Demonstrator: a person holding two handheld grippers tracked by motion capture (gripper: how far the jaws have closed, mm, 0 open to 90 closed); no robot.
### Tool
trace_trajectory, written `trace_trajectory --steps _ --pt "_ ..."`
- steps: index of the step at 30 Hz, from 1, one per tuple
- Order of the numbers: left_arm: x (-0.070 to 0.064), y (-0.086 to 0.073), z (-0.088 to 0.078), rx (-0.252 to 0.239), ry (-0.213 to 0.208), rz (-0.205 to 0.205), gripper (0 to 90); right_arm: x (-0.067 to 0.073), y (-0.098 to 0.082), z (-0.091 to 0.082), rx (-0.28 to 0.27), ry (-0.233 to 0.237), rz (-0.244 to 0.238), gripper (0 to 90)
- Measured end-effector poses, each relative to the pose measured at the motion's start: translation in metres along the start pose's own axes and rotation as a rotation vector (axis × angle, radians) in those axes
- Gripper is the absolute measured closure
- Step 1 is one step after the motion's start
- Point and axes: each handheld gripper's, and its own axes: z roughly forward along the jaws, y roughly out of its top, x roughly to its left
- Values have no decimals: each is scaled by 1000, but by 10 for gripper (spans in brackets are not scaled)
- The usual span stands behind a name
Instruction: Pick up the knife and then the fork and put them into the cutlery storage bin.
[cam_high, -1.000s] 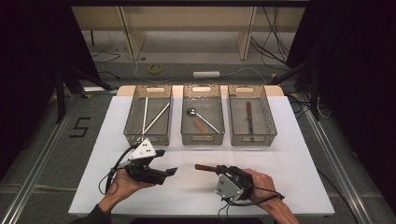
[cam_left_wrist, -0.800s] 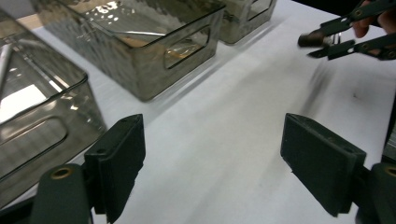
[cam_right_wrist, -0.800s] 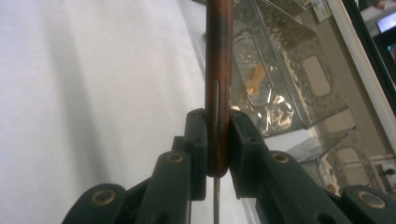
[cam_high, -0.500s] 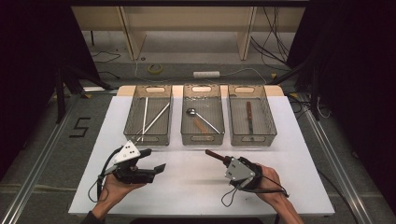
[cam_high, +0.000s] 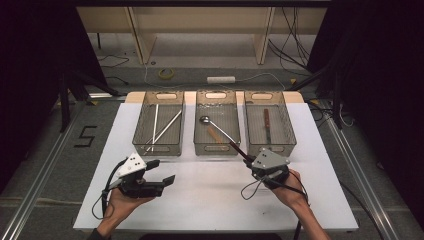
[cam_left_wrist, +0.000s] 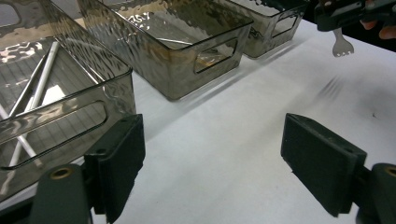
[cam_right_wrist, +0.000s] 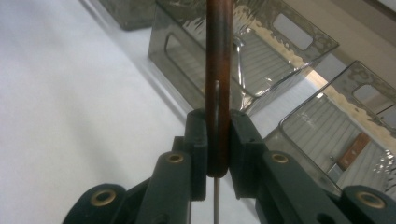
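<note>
On the white desk (cam_high: 210, 200), near the front rim of the middle bin (cam_high: 217, 129), the right tool (cam_high: 252, 161) clamps a fork (cam_right_wrist: 218, 84) by its rounded brown wooden handle, the flat black pads pressed to both sides; its metal tines show in the left gripper view, hanging above the desk. Nearer the left edge, the left tool (cam_high: 161, 172) stands released, its jaws wide apart over bare desk. Three smoky, dimple-textured plastic bins sit in a row; the left bin (cam_high: 160, 127) holds slim pale rods.
</note>
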Motion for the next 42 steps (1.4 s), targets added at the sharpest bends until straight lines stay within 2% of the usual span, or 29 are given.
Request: trace_trajectory --steps 6,14,19,31,42 --pt "1 1 -2 -18 3 -18 211 -20 3 -6 -30 11 111 797" --pt "-1 0 -1 -10 2 -6 209 -52 5 -9 -26 -19 213 797" --pt "1 -1 -3 -13 4 -14 208 -74 16 -8 -34 -22 282 797" --pt "1 -1 -4 -16 6 -16 205 -115 43 13 -11 -39 350 798" --pt "1 -1 -4 -15 7 -7 202 -148 51 36 32 -71 430 799"
